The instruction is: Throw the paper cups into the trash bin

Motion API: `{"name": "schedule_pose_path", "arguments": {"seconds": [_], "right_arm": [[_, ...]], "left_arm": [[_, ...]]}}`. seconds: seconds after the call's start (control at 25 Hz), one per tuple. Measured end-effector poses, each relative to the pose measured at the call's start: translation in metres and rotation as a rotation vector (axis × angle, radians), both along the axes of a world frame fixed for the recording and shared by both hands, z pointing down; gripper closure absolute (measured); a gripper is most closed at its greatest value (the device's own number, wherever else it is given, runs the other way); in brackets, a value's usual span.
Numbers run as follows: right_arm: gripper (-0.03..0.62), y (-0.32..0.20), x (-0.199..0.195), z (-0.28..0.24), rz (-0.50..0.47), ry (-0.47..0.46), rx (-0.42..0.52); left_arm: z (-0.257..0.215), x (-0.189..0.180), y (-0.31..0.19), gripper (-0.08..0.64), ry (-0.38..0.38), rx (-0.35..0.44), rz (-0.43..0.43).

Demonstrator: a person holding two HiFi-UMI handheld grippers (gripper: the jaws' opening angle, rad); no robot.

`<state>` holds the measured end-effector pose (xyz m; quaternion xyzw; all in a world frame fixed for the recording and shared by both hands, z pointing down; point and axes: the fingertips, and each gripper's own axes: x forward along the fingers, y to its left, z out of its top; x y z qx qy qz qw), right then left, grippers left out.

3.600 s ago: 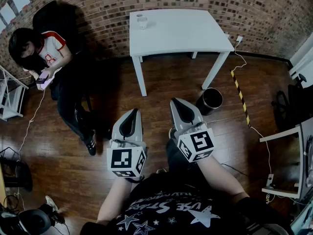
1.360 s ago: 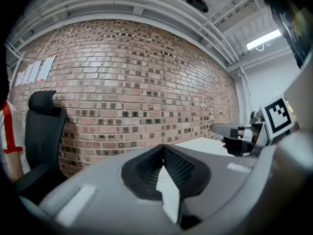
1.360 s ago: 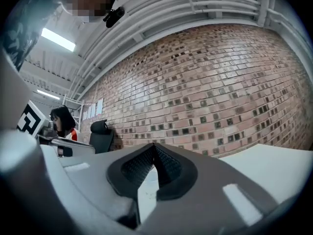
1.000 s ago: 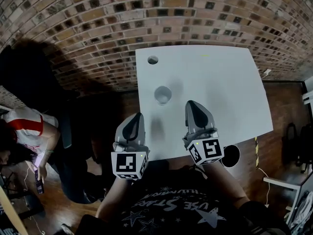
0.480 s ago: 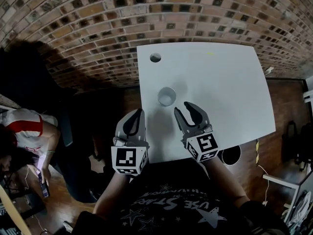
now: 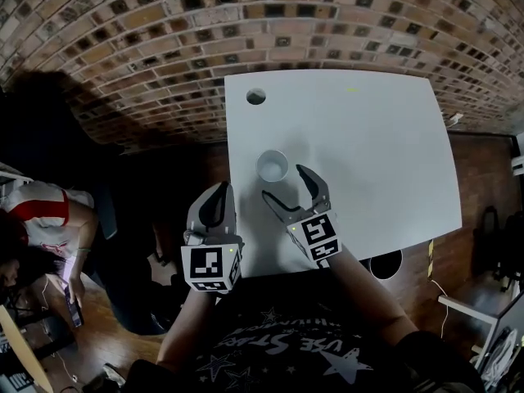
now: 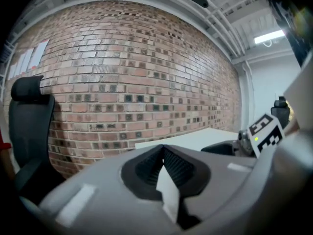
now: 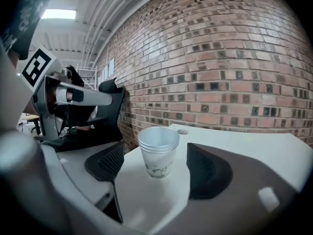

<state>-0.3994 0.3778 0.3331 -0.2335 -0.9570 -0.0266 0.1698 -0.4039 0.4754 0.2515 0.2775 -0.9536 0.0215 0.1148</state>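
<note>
A white paper cup [image 6: 273, 166] stands upright near the left edge of the white table [image 6: 368, 154]; in the right gripper view the cup [image 8: 158, 151] is close ahead. My right gripper [image 6: 284, 181] points at it with its jaws opening wide. The cup stands just ahead of the gap [image 8: 154, 154], touching neither finger. A second cup [image 6: 255, 97] stands at the table's far left corner. My left gripper [image 6: 217, 201] hangs beside the table's left edge, shut and empty [image 7: 163, 149]. The black trash bin [image 6: 385, 263] shows below the table's near edge.
A brick wall [image 6: 246, 23] runs behind the table. A seated person [image 6: 41, 219] with a phone is at the far left, and a black office chair [image 7: 29, 121] stands by the wall. The right gripper's marker cube [image 7: 266, 133] shows in the left gripper view.
My right gripper has gone from shut to wide open and swung left toward the near cup. The left gripper has stayed shut and barely moved.
</note>
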Motion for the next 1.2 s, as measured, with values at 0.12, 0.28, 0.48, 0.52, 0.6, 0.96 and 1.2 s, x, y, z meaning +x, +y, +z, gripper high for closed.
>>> {"name": "schedule_pose_path", "arguments": {"seconds": [0.12, 0.28, 0.48, 0.52, 0.6, 0.96, 1.2], "right_arm": [[0.192, 0.007, -0.007, 0.016, -0.026, 0.044, -0.017], [0.17, 0.013, -0.022, 0.021, -0.025, 0.052, -0.015], [0.167, 0.019, -0.031, 0.029, -0.036, 0.06, -0.014], [0.167, 0.02, -0.032, 0.03, -0.038, 0.059, -0.015], [0.167, 0.02, -0.035, 0.032, -0.038, 0.053, -0.01], [0.169, 0.029, -0.056, 0.028, -0.038, -0.027, 0.01], [0.225, 0.03, -0.062, 0.031, -0.034, 0.001, 0.007]], "left_arm": [[0.002, -0.003, 0.001, 0.555, 0.013, -0.006, -0.024], [0.004, -0.013, 0.0, 0.555, 0.022, -0.002, -0.039], [0.012, -0.022, -0.002, 0.555, 0.046, -0.007, -0.043], [0.014, -0.023, -0.003, 0.555, 0.053, -0.009, -0.045], [0.014, -0.026, -0.003, 0.555, 0.061, -0.009, -0.05], [0.025, -0.028, 0.004, 0.555, 0.058, -0.022, -0.058], [0.024, -0.028, 0.003, 0.555, 0.089, -0.016, -0.055]]}}
